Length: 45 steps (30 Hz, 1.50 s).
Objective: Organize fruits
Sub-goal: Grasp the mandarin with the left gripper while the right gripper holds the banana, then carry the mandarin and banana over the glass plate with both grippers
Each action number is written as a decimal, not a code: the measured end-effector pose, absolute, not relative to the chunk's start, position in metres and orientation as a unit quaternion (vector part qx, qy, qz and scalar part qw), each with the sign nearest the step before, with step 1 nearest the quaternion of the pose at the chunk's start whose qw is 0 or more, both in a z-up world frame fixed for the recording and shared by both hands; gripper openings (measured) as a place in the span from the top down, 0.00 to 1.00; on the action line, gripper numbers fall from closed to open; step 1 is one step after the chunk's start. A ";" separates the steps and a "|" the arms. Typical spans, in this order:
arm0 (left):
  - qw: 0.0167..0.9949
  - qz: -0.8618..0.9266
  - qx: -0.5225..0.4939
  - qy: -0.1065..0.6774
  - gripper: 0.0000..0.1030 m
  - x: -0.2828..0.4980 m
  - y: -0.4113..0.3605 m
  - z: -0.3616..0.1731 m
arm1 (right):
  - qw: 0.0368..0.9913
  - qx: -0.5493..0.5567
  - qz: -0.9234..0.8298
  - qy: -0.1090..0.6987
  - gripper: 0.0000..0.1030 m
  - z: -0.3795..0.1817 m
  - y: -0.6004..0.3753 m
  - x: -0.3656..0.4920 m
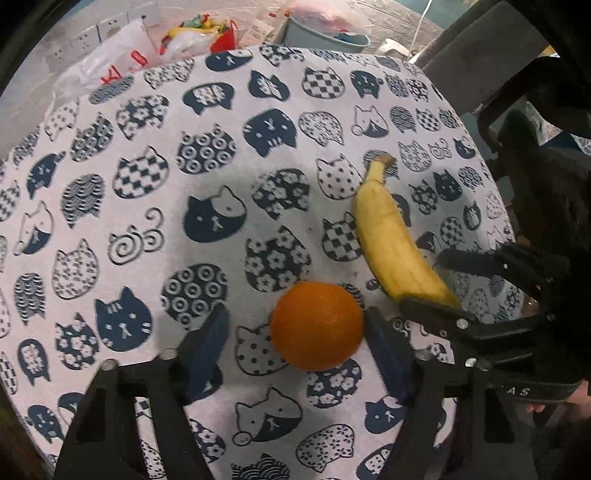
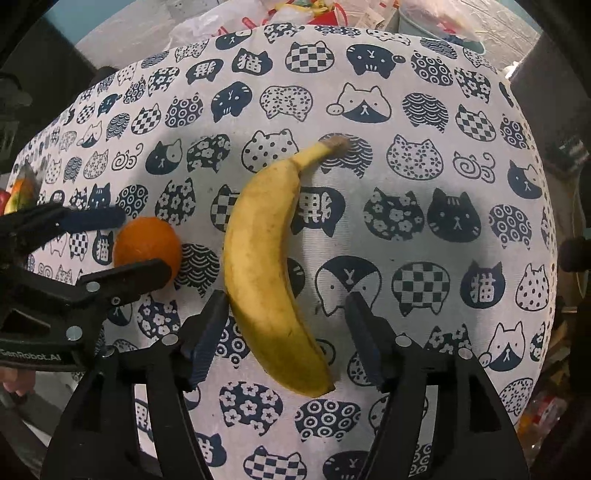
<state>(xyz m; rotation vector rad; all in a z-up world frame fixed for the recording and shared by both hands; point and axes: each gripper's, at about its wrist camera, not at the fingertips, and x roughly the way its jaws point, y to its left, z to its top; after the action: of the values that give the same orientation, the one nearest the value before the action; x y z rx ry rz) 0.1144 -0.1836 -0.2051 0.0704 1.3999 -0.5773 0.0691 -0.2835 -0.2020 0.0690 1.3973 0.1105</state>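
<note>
Left wrist view: left tongs (image 1: 295,332) straddle the orange (image 1: 317,325), pads apart from it, ready to grasp. Right tongs (image 2: 284,325) likewise bracket the banana (image 2: 264,266) on the counter (image 2: 406,110), not gripping.

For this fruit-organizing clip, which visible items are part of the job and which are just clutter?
Part of the job:
- orange, between the left gripper fingers
- banana, between the right gripper fingers

Just lying about:
- plastic bags beyond the cat-print cloth
- grey tub
- wall sockets
</note>
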 end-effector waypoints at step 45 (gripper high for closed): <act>0.798 -0.226 0.043 0.557 0.51 0.086 -0.099 -0.131 | 0.854 0.016 0.098 0.511 0.67 -0.148 -0.221 0.072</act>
<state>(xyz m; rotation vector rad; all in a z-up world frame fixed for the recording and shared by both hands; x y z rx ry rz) 0.0858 -0.0992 -0.1315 0.0923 1.1964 -0.4856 0.0716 -0.2214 -0.1478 0.0340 1.0749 0.2052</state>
